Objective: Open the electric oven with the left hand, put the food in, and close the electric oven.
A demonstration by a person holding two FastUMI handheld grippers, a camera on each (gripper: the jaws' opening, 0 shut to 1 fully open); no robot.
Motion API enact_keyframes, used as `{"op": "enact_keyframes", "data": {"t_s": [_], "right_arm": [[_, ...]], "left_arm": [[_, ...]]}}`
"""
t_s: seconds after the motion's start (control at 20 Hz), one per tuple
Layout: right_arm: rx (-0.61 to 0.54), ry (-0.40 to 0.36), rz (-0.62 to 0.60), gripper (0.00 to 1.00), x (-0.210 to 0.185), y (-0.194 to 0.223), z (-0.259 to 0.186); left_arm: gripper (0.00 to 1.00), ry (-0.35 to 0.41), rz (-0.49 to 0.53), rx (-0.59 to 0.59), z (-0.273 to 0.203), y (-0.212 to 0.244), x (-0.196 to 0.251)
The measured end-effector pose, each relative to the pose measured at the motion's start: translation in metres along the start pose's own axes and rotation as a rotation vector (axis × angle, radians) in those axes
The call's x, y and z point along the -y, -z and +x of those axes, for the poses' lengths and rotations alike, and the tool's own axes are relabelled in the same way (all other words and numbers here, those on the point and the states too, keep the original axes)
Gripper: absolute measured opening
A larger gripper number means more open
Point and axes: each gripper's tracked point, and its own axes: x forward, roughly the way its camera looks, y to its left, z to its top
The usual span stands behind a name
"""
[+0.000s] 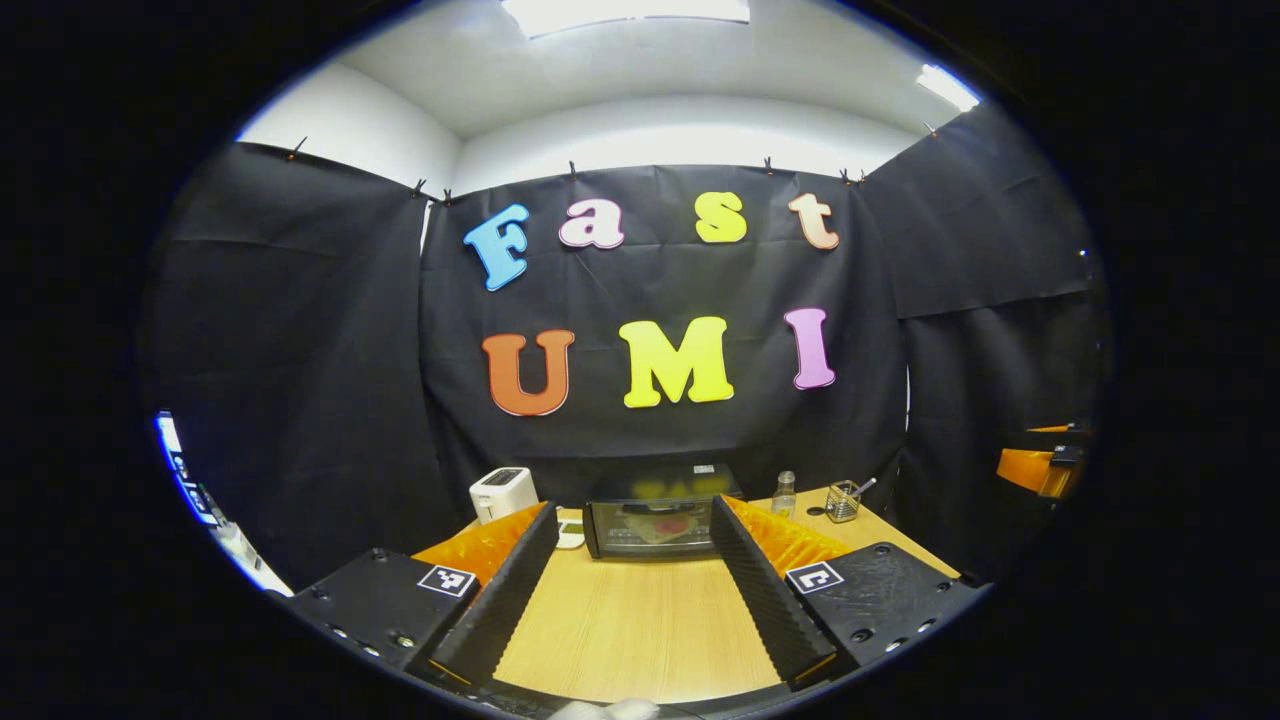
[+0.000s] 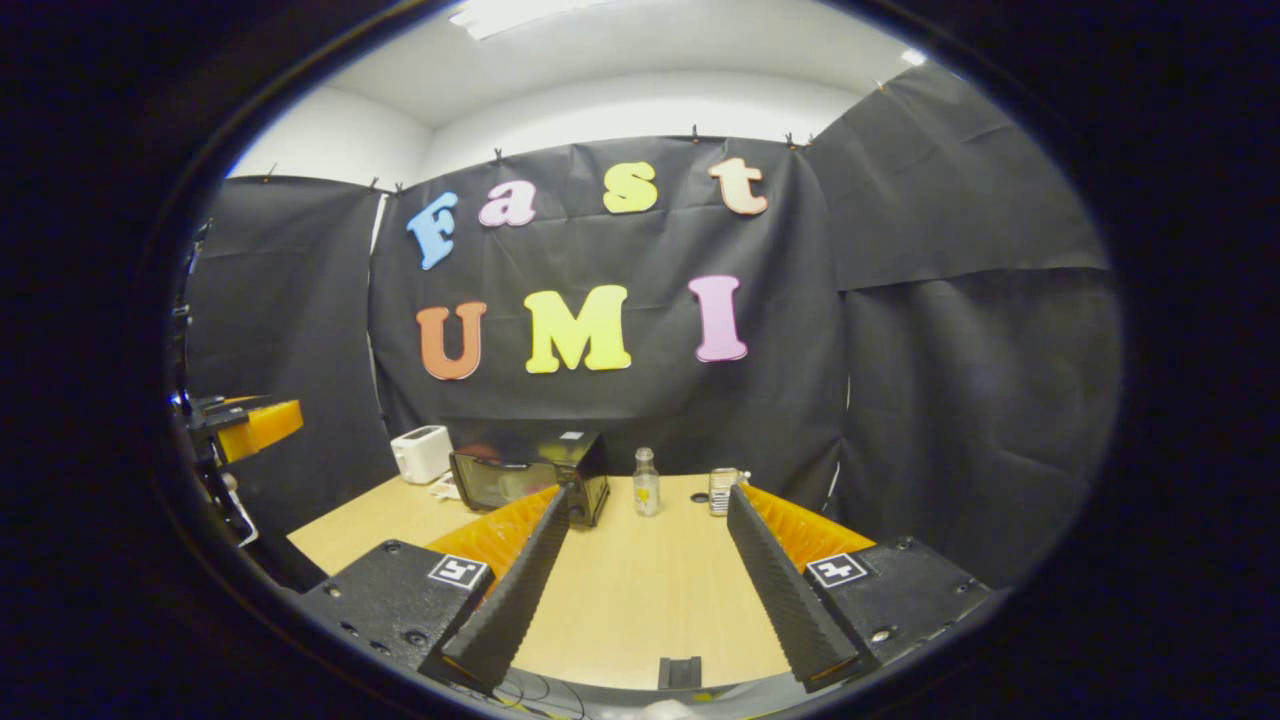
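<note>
The black electric oven (image 1: 650,525) stands at the back of the wooden table (image 1: 630,630) with its glass door shut. My left gripper (image 1: 634,512) is open and empty, pointing straight at the oven from a distance. In the right gripper view the oven (image 2: 530,472) is left of centre, and my right gripper (image 2: 648,497) is open with nothing between its fingers. A small white object (image 1: 570,537) lies on the table just left of the oven; I cannot tell whether it is the food.
A white toaster (image 1: 503,492) stands left of the oven. To the oven's right are a small clear bottle (image 1: 785,493) and a wire holder (image 1: 843,500). The other gripper's orange body (image 1: 1040,465) shows at the far right, off the table.
</note>
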Motion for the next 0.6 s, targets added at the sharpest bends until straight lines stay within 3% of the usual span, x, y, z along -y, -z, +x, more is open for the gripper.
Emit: {"op": "enact_keyframes", "data": {"t_s": [0.05,0.1,0.2,0.25,0.3,0.35,0.5,0.55,0.6], "right_arm": [[0.001,0.009,-0.002,0.96,0.003,0.001,0.001],[-0.004,0.016,-0.004,1.0,0.005,0.003,0.0],[-0.002,0.025,-0.003,1.0,0.007,0.001,-0.001],[-0.009,0.029,0.001,1.0,0.006,0.002,-0.003],[-0.015,0.037,0.004,0.96,0.007,0.002,-0.002],[-0.016,0.039,0.006,1.0,0.007,0.001,-0.002],[-0.024,0.05,-0.022,0.96,0.004,0.0,0.0],[-0.02,0.051,-0.029,1.0,0.002,-0.002,0.001],[-0.021,0.053,-0.032,0.96,0.0,-0.003,0.002]], "left_arm": [[0.97,-0.001,-0.002,-0.015,-0.003,0.003,0.0],[0.97,0.0,0.007,-0.024,-0.006,0.006,-0.001],[1.0,-0.004,0.031,-0.029,-0.008,0.009,-0.002],[0.97,-0.001,0.031,-0.039,-0.009,0.013,0.001],[0.97,0.007,0.023,-0.049,-0.008,0.016,0.005],[0.97,0.018,0.019,-0.056,-0.007,0.018,0.008],[0.97,0.023,0.017,-0.052,0.0,0.015,0.005],[0.97,0.035,0.004,-0.052,0.002,0.015,0.009],[0.97,0.04,-0.002,-0.055,0.004,0.015,0.009]]}}
